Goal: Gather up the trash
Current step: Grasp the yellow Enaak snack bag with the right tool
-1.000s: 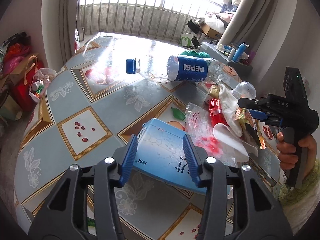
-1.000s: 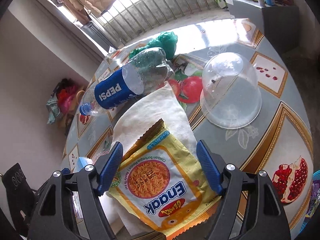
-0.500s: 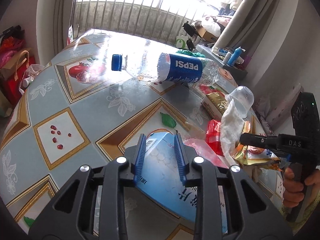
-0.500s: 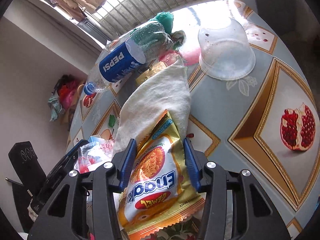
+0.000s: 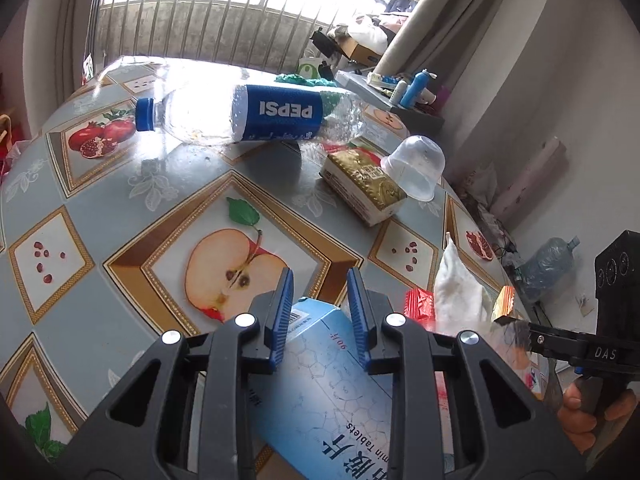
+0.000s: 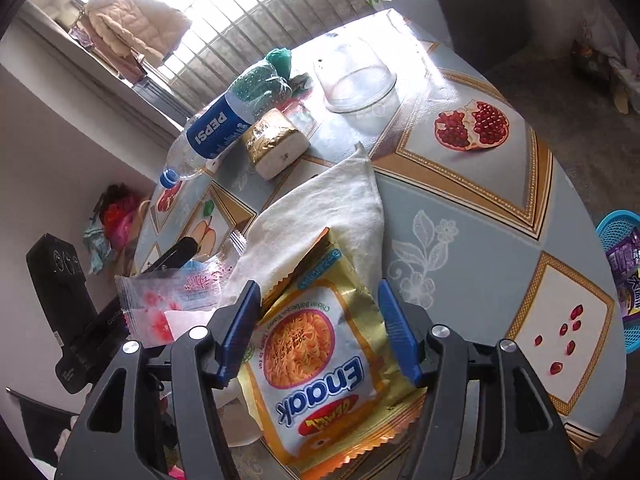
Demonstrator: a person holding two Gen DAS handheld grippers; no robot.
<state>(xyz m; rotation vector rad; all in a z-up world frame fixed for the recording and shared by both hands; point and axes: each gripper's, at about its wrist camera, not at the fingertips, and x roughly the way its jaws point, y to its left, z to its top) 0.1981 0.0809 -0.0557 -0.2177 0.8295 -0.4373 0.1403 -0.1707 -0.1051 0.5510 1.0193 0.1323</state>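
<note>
The left claw (image 5: 320, 312) is clamped on a light blue tablet box (image 5: 332, 380) with printed text, low over the fruit-pattern surface (image 5: 120, 200). The jaws of the right claw (image 6: 318, 330) stand apart and have just been opening around a yellow Enaak noodle packet (image 6: 320, 368), which lies on a white cloth (image 6: 320, 208). Compared with 1 second ago, the packet, cloth and box are farther from the Pepsi bottle (image 5: 248, 118).

Daylight pours through a wide barred window (image 5: 224, 12) behind the round bench with its fruit-patterned grey cloth (image 5: 120, 208). Pale plaster walls (image 5: 540, 92), a beige curtain (image 5: 436, 20), and a grey low cabinet (image 6: 472, 12) beyond the far edge.
</note>
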